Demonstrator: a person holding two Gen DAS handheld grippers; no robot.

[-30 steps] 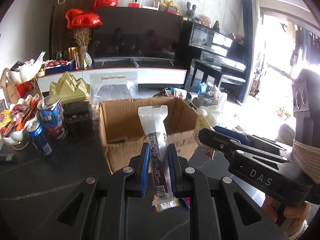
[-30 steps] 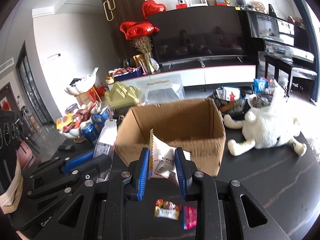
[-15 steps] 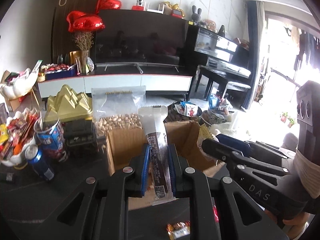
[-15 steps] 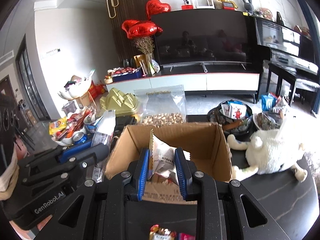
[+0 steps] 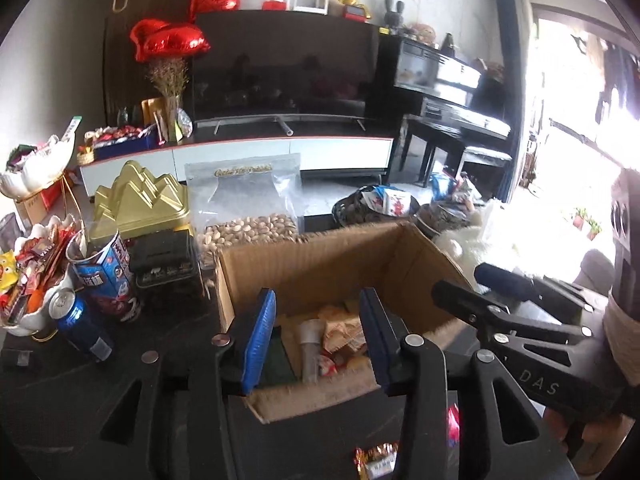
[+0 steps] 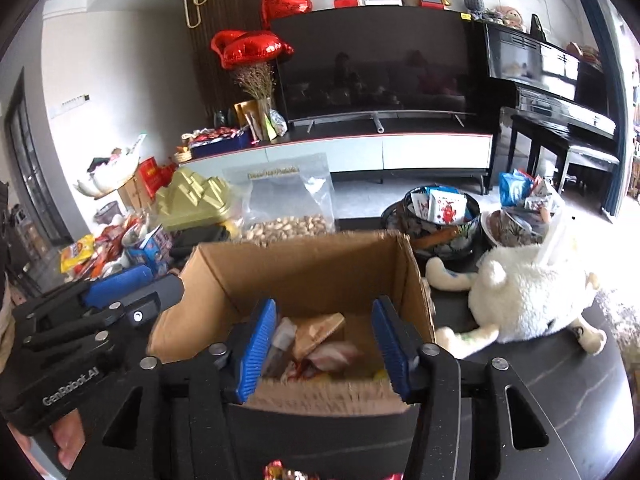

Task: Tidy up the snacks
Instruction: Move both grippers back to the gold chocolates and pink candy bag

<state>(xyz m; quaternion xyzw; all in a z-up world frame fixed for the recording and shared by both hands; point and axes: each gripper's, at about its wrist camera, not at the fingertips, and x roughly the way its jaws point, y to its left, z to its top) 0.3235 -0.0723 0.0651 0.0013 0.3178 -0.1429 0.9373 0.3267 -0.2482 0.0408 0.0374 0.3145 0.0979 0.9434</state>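
An open cardboard box (image 5: 320,256) stands on the dark table, also in the right wrist view (image 6: 304,272). My left gripper (image 5: 316,336) is open and empty above the box's near wall. The silver snack bar (image 5: 310,344) lies inside among other packets. My right gripper (image 6: 324,348) is open and empty over the same box. The white and red packet (image 6: 332,356) lies inside with a tan packet (image 6: 316,332). The right gripper shows at the right of the left wrist view (image 5: 480,288); the left gripper shows at the left of the right wrist view (image 6: 132,284).
Wrapped candies (image 5: 376,456) lie on the table in front of the box. A pistachio bag (image 5: 248,208), gold tin (image 5: 140,204), blue cans (image 5: 80,320) and a snack bowl (image 5: 24,280) stand left and behind. A white plush toy (image 6: 528,296) and snack bowls (image 6: 440,208) sit to the right.
Both grippers opened over the box. The silver bar and the white and red packet dropped into it. Both grippers moved closer to the box.
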